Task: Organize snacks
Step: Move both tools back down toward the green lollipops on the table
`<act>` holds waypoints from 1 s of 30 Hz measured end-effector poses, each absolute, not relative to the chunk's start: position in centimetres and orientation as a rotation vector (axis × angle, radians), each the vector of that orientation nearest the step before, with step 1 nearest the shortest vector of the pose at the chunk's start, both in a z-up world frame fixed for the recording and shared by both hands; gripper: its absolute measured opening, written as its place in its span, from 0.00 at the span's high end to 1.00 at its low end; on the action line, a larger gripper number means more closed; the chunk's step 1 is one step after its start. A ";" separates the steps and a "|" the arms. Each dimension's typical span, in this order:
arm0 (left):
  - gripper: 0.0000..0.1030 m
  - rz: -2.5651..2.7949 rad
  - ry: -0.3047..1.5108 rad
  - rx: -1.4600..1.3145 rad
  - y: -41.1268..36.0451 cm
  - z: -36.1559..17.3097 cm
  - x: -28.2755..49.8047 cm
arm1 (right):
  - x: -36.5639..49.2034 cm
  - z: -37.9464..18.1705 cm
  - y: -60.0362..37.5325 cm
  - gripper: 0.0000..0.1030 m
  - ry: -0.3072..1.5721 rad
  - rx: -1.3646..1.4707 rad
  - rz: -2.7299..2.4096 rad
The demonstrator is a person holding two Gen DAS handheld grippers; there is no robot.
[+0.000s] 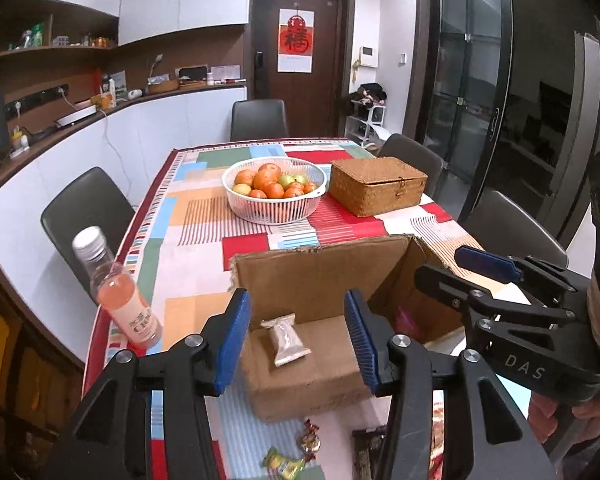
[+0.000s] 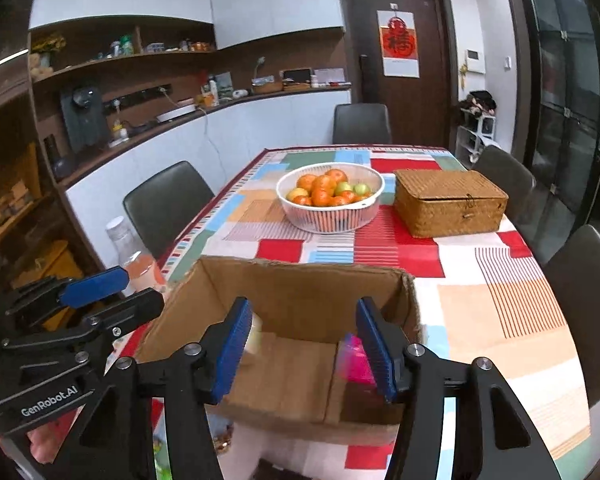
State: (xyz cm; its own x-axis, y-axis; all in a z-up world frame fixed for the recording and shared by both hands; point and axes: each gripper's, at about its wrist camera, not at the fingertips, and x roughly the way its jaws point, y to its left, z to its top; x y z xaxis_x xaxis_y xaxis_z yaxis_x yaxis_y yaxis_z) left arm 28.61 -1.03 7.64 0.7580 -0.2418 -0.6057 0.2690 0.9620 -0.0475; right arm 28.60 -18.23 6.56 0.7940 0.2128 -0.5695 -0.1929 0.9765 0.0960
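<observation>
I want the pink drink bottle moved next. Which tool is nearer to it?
Left. The left tool hangs open over the cardboard box, with the bottle just off its left side. The right tool is over the box's far side, beyond the left one.

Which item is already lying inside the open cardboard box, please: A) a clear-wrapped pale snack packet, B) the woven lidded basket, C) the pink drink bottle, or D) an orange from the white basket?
A: a pale snack packet in clear wrap lies on the floor of the cardboard box, between the open left gripper fingers.
</observation>
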 end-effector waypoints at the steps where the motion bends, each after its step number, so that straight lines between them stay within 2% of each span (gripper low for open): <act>1: 0.53 -0.275 0.652 0.040 -0.6 7.7 28.1 | 28.1 6.6 -17.9 0.46 0.612 0.028 0.228; 12: 0.53 -0.217 0.649 0.071 3.4 6.5 22.8 | 24.0 4.8 -13.3 0.46 0.647 -0.008 0.347; 30: 0.53 -0.239 0.802 0.118 7.2 -0.5 19.1 | 20.1 -2.0 -7.3 0.46 0.854 -0.105 0.486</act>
